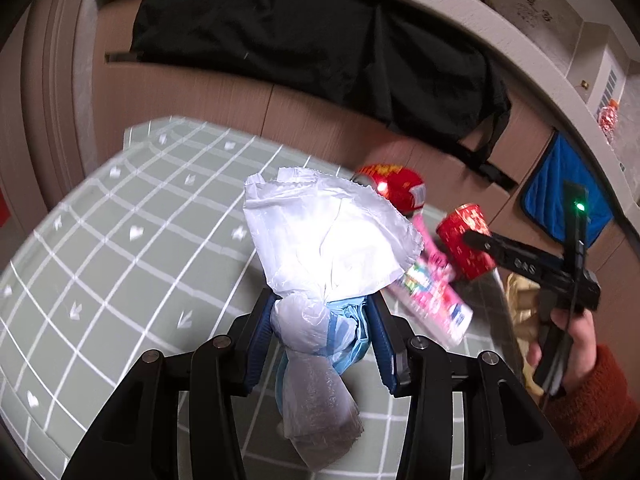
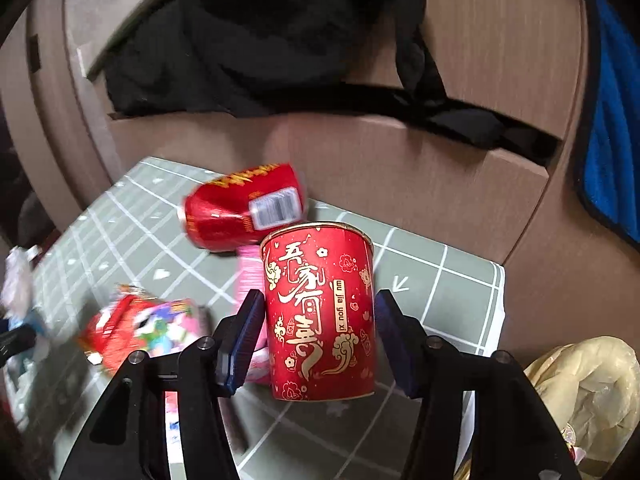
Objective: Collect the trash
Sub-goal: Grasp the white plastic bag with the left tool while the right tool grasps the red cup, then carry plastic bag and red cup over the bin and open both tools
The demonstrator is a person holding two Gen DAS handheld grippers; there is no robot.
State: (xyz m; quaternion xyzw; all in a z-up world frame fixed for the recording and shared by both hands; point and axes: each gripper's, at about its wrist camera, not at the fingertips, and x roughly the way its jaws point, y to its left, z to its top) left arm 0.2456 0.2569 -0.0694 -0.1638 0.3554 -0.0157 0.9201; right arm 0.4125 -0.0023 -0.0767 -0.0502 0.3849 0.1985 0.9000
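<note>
My left gripper (image 1: pixel 320 320) is shut on a bundle of crumpled white and blue plastic bags (image 1: pixel 320 256), held above the green grid tablecloth (image 1: pixel 120 240). My right gripper (image 2: pixel 318 320) is shut on an upright red paper cup with gold lettering (image 2: pixel 320 312), lifted a little off the table; the cup also shows in the left wrist view (image 1: pixel 464 240). A red can (image 2: pixel 244 208) lies on its side behind the cup and shows in the left wrist view (image 1: pixel 396 188). A pink snack wrapper (image 1: pixel 432 296) lies beside it, and shows in the right wrist view (image 2: pixel 152 320).
A brown cabinet front (image 2: pixel 400 184) stands right behind the table with a black garment (image 1: pixel 300 48) draped over it and a blue cloth (image 1: pixel 560 188) hanging at right. A yellowish plastic bag (image 2: pixel 588 392) sits off the table's right edge.
</note>
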